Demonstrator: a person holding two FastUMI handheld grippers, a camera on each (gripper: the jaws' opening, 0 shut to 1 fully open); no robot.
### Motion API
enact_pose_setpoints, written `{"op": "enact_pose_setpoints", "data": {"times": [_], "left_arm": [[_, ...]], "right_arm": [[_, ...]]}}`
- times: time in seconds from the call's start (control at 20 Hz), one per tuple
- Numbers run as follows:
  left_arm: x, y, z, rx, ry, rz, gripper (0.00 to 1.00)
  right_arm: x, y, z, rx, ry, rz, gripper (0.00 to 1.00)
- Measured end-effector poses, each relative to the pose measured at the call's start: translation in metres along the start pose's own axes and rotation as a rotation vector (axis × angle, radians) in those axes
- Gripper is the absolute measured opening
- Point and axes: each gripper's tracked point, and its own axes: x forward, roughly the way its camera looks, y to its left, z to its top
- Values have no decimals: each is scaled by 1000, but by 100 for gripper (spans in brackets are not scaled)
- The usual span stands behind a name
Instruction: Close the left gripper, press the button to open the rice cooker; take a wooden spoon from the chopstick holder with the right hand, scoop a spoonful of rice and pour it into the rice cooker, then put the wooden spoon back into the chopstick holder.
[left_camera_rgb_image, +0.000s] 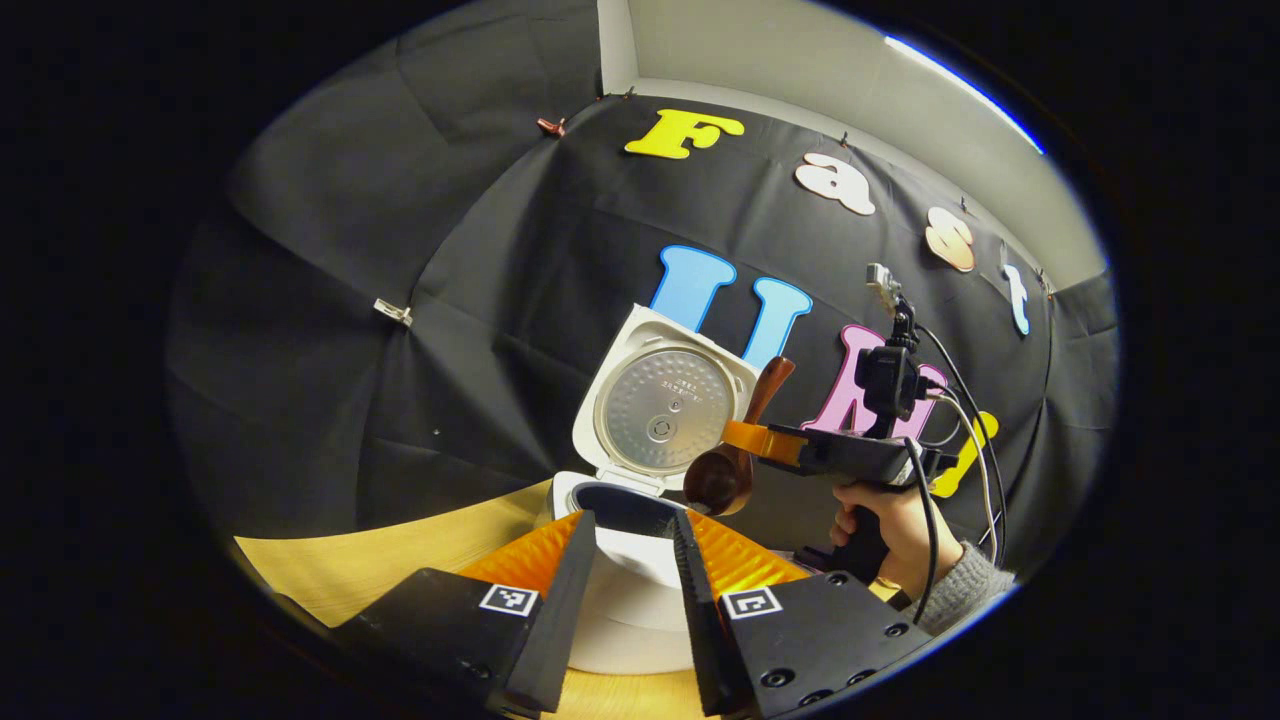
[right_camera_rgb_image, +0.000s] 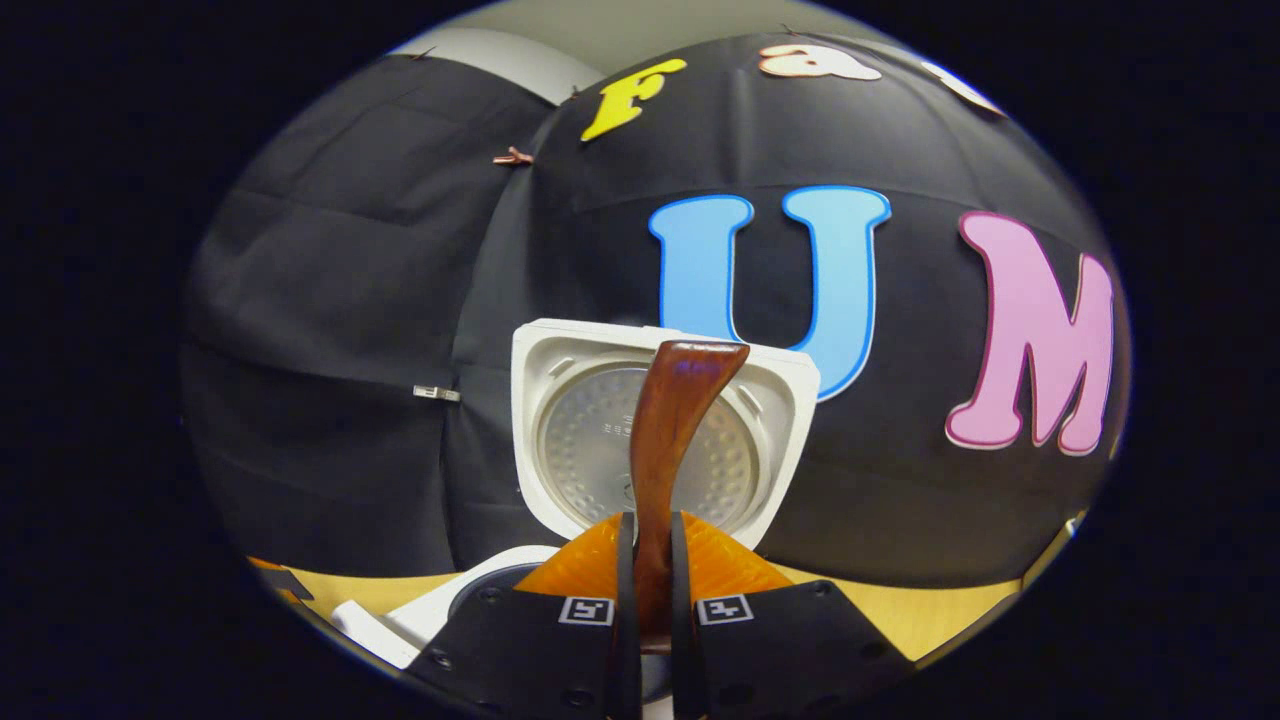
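Left gripper (left_camera_rgb_image: 630, 560), seen in its own view, hung low in front of the rice cooker (left_camera_rgb_image: 625, 590); its fingers stood apart with the cooker's white body showing in the gap, holding nothing. The cooker sat on the wooden table (left_camera_rgb_image: 400, 550). Its lid (left_camera_rgb_image: 660, 405) stood raised and tilted back, dimpled metal inner plate facing out, dark pot mouth below it. The button press looked finished.

Just right of the lid, the wooden spoon (left_camera_rgb_image: 735, 455) hung bowl-down, bowl close above the right edge of the pot mouth, handle angled up to the right. Whether rice remained in the bowl could not be told. Further right, the right gripper (left_camera_rgb_image: 762, 440) held the spoon by its stem, with a hand (left_camera_rgb_image: 890, 525) and grey sleeve on the grip.

In the right gripper view, its two fingers were closed tight on the spoon's stem, handle end rising straight in front of the open lid. The chopstick holder and rice supply could not be made out.

Judgement: this was the pour into the cooker. To do it well, keep the bowl centred over the pot mouth rather than its rim, keep it low, and roll the wrist slowly so that grains fall inside. Hold the clamp firm so the stem does not twist. Keep the left gripper clear of the lid.
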Motion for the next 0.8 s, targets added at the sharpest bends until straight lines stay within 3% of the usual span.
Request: {"op": "enact_pose_setpoints", "data": {"times": [0.2,0.3,0.4,0.8], "left_arm": [[0,1,-1,-2,1,2,53],[0,0,0,-3,0,1,53],[-1,0,0,-1,-1,3,53],[-1,-1,-1,0,1,5,53]], "right_arm": [[-5,17,-1,-210,-20,26,15],[-7,21,-3,-246,-14,37,15],[-6,18,-8,-164,7,43,15],[-20,-15,-5,430,33,70,16]]}}
